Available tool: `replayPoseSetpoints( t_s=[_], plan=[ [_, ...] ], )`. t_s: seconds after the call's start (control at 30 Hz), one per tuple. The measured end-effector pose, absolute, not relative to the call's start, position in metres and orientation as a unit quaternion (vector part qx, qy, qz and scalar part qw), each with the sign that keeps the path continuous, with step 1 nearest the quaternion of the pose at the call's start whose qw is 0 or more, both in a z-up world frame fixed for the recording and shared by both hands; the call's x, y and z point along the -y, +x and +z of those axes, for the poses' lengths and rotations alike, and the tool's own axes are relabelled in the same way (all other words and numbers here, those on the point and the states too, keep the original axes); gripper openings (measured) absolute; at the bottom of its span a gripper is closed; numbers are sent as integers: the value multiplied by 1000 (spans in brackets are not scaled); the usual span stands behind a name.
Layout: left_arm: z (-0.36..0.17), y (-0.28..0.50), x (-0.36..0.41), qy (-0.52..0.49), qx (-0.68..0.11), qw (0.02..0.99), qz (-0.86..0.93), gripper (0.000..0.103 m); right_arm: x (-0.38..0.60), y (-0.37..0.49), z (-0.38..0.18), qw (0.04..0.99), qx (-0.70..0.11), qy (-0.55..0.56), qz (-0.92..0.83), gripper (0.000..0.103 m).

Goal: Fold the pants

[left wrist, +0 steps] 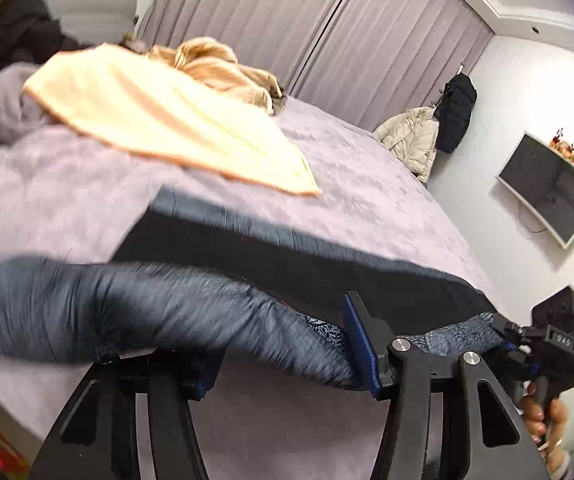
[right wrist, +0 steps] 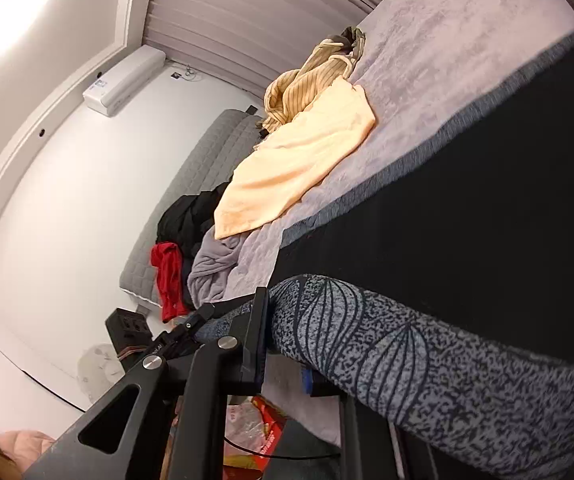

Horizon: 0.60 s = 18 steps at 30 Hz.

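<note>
- Pants (right wrist: pixel 407 360), dark w/ grey leaf-print edge, are hanging lifted over the lilac bed (left wrist: pixel 367 184), stretched btwn both grippers.
- Left gripper (left wrist: pixel 287 344) is clamping the rolled edge, prob. the waistband; blur is hiding detail.
- Right gripper (right wrist: pixel 283 344) is gripping the printed band too.
- Cream towel (right wrist: pixel 299 160) and tan garment (left wrist: pixel 215 64) are lying further up the bed.
</note>
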<state>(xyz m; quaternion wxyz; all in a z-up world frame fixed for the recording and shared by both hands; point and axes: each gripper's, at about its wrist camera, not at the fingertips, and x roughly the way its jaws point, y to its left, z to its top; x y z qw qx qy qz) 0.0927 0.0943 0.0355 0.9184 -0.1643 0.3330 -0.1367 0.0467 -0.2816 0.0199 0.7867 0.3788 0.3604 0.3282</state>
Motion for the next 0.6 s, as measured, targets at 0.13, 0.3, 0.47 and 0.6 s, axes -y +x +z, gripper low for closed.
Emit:
replayPoseSetpoints(
  t_s=[0.13, 0.3, 0.47, 0.6],
  plan=[
    [41, 153, -84, -109, -303, 941, -101, 62, 277, 113, 34, 799, -387, 348, 303, 15],
    [-5, 233, -85, -85, -340, 936, -16, 91, 270, 189, -2, 801, -446, 315, 246, 21],
    [-75, 254, -86, -55, -424, 904, 19, 91, 265, 235, -70, 773, -489, 333, 228, 55],
    [-65, 244, -79, -24, -422, 906, 16, 91, 265, 231, -56, 776, -480, 323, 251, 62]
  ],
)
